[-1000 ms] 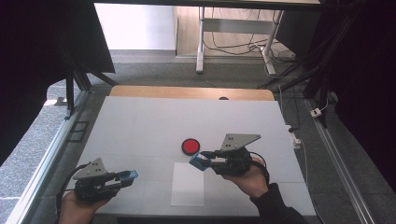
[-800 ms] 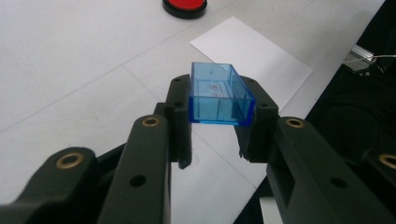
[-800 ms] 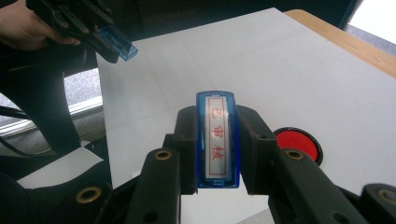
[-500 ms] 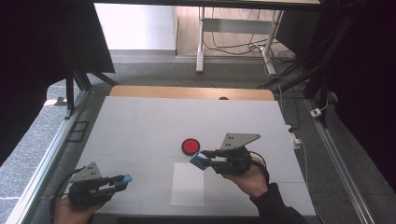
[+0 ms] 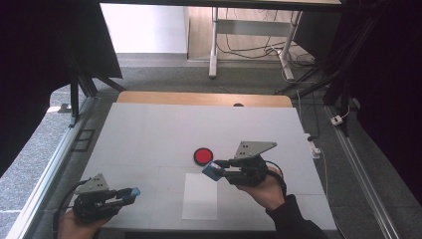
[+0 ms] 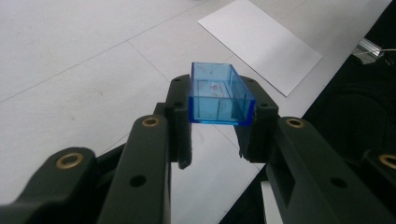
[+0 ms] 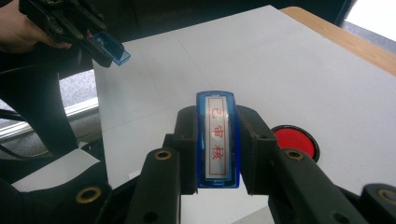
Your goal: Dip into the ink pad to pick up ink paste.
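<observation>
My left gripper [image 5: 131,192] hovers near the table's front left corner, shut on a clear blue hollow cap [image 6: 219,93] whose open side faces up. The same cap [image 7: 111,49] appears far off in the right gripper view. Right of centre, my right gripper [image 5: 213,169] is shut on a blue stamp [image 7: 217,140]. The stamp's white label with red characters faces the camera. A round red ink pad [image 5: 202,156] lies on the table just beyond the stamp. A white sheet of paper [image 5: 200,195] lies flat below and in front of it.
The white table top [image 5: 164,129] has a wooden strip [image 5: 199,98] along its far edge. Metal rails [image 5: 50,169] run along both sides. Cables and a desk frame [image 5: 249,30] lie on the floor beyond.
My left gripper has drawn back with the blue cap toward the front left corner, away from the stamp. The right gripper and the stamp have stayed in place.
</observation>
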Demonstrator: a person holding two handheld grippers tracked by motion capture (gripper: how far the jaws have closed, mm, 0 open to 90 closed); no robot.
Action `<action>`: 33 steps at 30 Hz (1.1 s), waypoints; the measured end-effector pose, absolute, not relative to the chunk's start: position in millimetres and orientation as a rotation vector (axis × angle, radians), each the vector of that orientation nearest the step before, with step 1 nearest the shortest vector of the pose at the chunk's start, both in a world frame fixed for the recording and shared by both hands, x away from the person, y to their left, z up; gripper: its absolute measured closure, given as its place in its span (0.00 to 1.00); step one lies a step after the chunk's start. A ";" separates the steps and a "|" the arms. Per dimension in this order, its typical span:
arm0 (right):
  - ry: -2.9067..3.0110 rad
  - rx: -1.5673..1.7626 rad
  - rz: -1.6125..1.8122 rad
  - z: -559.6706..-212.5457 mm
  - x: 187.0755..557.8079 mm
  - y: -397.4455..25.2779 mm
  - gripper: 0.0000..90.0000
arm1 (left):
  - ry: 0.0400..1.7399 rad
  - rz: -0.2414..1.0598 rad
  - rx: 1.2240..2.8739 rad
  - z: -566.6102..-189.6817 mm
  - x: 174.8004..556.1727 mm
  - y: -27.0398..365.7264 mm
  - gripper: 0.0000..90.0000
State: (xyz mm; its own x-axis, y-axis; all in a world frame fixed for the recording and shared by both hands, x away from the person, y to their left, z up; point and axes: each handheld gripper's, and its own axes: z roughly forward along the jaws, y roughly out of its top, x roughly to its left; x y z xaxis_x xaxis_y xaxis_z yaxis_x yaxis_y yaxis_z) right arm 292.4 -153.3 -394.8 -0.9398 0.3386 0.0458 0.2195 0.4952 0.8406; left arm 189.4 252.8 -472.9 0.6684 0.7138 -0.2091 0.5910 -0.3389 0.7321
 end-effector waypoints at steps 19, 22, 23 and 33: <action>2.610 0.508 1.433 -397.8 299.0 -144.0 0.79 | 1.017 0.180 2.038 -472.4 189.9 254.4 0.76; 2.611 0.535 1.416 -401.0 304.2 -141.6 0.79 | 1.021 0.175 2.035 -472.8 189.8 255.0 0.76; 2.613 0.542 1.405 -401.9 306.5 -141.0 0.79 | 1.023 0.175 2.035 -472.8 189.6 254.9 0.76; 2.600 0.634 1.343 -415.6 333.0 -137.1 0.79 | 1.023 0.183 2.039 -472.9 187.3 256.2 0.76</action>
State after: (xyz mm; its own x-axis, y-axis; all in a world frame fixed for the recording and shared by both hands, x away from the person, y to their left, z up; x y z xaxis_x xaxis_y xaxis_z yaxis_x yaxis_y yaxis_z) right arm 333.0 -137.1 -415.6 -0.9000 0.4316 0.0614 0.2998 0.5104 0.8060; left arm 187.3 256.2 -472.9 0.6581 0.7205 -0.2186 0.6002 -0.3267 0.7301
